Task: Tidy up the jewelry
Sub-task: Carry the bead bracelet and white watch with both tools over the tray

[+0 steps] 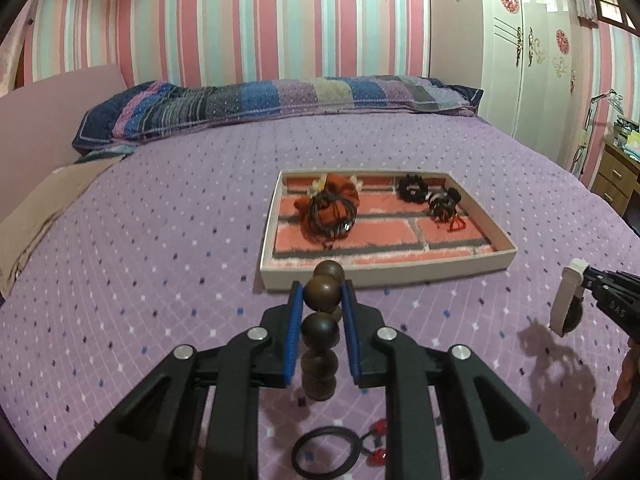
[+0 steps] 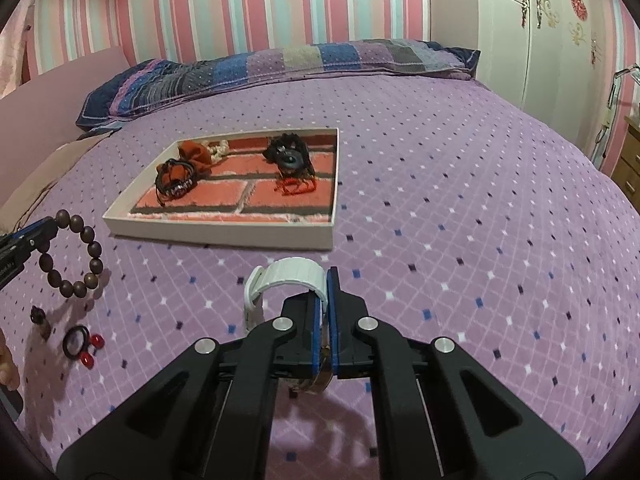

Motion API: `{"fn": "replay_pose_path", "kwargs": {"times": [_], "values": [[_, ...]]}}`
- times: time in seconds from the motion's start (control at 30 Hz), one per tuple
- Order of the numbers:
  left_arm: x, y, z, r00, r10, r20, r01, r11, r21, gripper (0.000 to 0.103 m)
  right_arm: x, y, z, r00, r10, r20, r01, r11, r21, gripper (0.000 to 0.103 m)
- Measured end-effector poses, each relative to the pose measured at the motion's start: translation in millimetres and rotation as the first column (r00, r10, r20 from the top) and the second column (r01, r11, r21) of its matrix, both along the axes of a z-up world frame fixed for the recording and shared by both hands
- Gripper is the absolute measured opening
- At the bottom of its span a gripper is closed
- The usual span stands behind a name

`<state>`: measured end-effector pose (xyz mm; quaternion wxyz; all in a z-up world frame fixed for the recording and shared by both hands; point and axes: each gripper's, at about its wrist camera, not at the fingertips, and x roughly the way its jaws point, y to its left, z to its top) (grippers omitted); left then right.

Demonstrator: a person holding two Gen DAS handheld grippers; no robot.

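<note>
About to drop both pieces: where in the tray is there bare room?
The tray is free along its near edge and in the middle strip between the piles. Crowded: the orange scrunchie and dark bracelets at far left, the black hair ties at far right.

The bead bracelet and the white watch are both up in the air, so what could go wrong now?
The left gripper pinches just one bead of the wooden bead bracelet, so it might slip and drop.

The right gripper grips the white watch only by its strap, so it could swing loose.

The tray already holds tangled bracelets; new pieces might snag them.
</note>
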<state>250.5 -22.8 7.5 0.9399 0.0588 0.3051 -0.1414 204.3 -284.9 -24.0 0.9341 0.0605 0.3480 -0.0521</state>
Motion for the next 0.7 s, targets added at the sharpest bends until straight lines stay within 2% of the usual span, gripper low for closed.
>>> {"fn": "replay_pose_path", "kwargs": {"times": [0.17,0.4,0.53,0.7], "values": [[17,-16,26,0.999,-0.032,0.029,0.032,0.999,0.0,0.02,25,6,19,1.0,0.011,0.027,-0.011,1.0,0.001,0.005],[47,-46,44,0.995,-0.082,0.051,0.081,0.996,0.023,0.02,72,11,36,0.999,0.023,0.041,-0.023,1.0,-0.006,0.005],[70,-59,41,0.995,-0.095,0.039,0.094,0.995,0.019,0.02,103,12,33,0.999,0.025,0.03,-0.024,1.0,-0.014,0.004],[103,-65,18,0.995,-0.096,-0.008,0.096,0.995,0.018,0.02,133,10,19,1.0,0.016,0.001,-0.016,1.0,-0.026,0.004]]}}
